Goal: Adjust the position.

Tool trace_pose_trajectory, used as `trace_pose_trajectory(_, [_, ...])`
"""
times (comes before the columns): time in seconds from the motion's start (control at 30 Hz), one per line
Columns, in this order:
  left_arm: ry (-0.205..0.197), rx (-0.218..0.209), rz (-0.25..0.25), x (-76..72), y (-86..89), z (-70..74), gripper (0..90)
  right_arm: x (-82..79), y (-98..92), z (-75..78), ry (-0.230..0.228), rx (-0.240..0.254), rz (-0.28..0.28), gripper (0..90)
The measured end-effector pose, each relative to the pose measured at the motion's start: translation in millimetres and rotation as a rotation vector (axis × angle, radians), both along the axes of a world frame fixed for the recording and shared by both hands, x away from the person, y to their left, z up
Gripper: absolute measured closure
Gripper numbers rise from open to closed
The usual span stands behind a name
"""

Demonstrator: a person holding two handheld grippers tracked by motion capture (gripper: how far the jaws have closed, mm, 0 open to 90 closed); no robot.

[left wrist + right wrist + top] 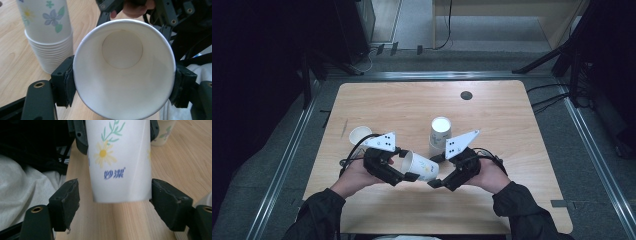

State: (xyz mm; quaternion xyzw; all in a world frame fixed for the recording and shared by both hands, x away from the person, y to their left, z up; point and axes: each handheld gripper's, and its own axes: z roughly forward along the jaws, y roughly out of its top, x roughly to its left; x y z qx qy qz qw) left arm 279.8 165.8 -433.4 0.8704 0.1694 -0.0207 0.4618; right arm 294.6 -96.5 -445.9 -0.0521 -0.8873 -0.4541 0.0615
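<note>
Left gripper (pixel 408 169): clamped on the cup's mouth end, one pad pressing each side of the rim; in its own view (pixel 123 85) the pads bite into the paper wall.
Right gripper (pixel 435 171): jaws apart, one each side of the cup's closed end; in its own view (pixel 115 202) a gap shows at the left pad, and the right pad stands just beside the wall, touching or not I cannot tell.
Cup (pixel 422 166): white paper with a daisy, green sprig and blue lettering (pixel 120 167); held on its side over the near middle of the table, between the two grippers, its mouth toward the left one (pixel 123 67).
Stack (pixel 440 135): more flowered cups nested upside down, standing just beyond the held cup, near the table's centre; its ribbed rims show (pixel 50 42) in the left gripper view.
Lone cup (pixel 360 135): standing mouth up, just beyond the left hand.
Hands: left (pixel 357 175) and right (pixel 489 175), each around its gripper, dark sleeves coming in from the near edge.
Table (pixel 502 115): light wood, with a dark round plug (pixel 466 95) toward the far right.
</note>
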Motion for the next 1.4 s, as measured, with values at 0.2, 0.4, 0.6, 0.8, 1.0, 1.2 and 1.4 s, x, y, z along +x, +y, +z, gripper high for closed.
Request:
trace_pose_trajectory(0.2, [0.018, 0.08, -0.023, 8.1, -4.5, -3.9, 24.0, -1.3, -7.6, -5.3, -0.034, -0.047, -0.047, 24.5])
trace_pose_trajectory(0.4, [0.016, 0.179, -0.056, 11.7, -19.5, -9.8, 23.9, -3.9, -10.4, -10.3, -0.053, -0.073, -0.096, 25.2])
trace_pose_trajectory(0.6, [0.016, 0.261, -0.079, 12.5, -33.6, -14.5, 23.9, -6.4, -6.4, -19.5, -0.049, -0.108, -0.1, 26.1])
trace_pose_trajectory(0.8, [0.009, 0.293, -0.095, 10.6, -41.1, -17.0, 23.8, -7.0, -0.1, -29.9, -0.037, -0.148, -0.083, 26.8])
trace_pose_trajectory(1.0, [-0.016, 0.326, -0.106, 6.1, -45.8, -18.1, 23.8, -8.3, 10.2, -38.5, -0.027, -0.178, -0.053, 27.8])
trace_pose_trajectory(1.2, [-0.014, 0.331, -0.113, 4.6, -48.8, -18.9, 23.7, -9.7, 14.3, -41.1, -0.032, -0.186, -0.047, 31.0])
trace_pose_trajectory(1.4, [-0.011, 0.327, -0.116, 4.5, -48.8, -19.2, 23.2, -10.3, 13.5, -40.2, -0.041, -0.182, -0.042, 34.4])
